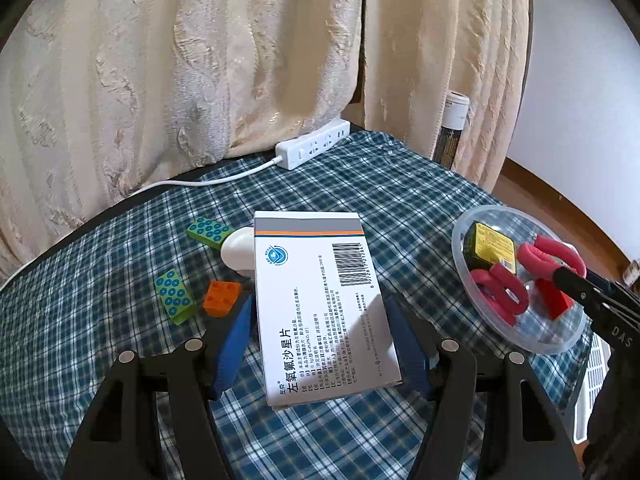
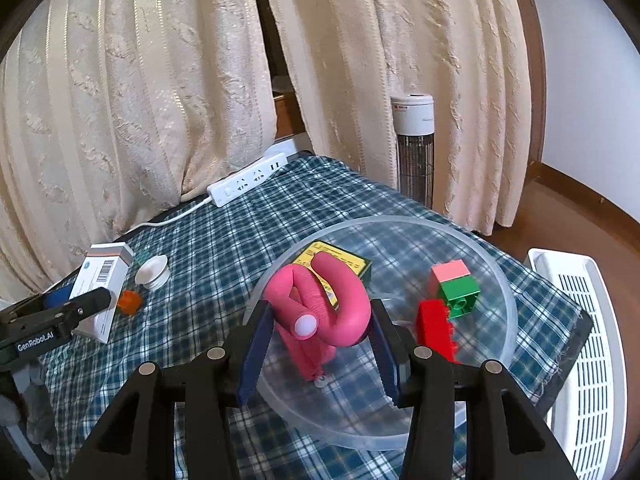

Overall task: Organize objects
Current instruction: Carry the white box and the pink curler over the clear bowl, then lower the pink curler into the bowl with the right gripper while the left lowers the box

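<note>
Plaid tablecloth [image 2: 248,232], bowl [image 2: 502,280] holding blocks [image 2: 456,288]

Two matching black handheld grippers are filling the lower part of each wrist view.

The left gripper [image 1: 320,344] is showing black angular linkage arms with triangular cut-outs, round silver pivot screws on top, and blue ridged fingers [image 1: 236,340]. The right gripper [image 2: 320,352] is showing the same black frame, silver screws and dark blue ridged pads [image 2: 256,356]. White lettering is showing on each body where it is entering the other view's edge: "GenRobot.AI" at lower left, "DAS" at lower right.
</note>
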A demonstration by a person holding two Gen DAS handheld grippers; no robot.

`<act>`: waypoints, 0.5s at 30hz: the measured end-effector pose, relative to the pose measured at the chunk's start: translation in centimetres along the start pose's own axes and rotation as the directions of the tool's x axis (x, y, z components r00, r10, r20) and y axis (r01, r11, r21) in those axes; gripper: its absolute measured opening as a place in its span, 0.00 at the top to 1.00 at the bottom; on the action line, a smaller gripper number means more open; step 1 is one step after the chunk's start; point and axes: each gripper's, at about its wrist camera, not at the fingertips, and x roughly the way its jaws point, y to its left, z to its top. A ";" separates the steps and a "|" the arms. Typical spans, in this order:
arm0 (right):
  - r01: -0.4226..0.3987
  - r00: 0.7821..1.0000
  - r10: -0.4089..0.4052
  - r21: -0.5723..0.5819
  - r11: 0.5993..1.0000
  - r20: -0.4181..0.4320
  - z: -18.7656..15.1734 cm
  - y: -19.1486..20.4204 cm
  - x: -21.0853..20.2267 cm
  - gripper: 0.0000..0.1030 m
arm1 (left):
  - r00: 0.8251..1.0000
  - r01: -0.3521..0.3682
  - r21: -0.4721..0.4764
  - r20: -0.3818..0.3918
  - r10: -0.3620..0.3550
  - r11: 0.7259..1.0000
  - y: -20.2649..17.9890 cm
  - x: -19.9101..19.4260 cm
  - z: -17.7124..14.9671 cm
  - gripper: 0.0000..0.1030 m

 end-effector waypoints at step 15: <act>0.009 1.000 -0.010 0.069 0.998 0.014 -0.2 -4.5 -0.3 0.51 | 1.000 0.016 0.068 -0.014 -0.015 0.998 -5.5 0.7 0.4 0.34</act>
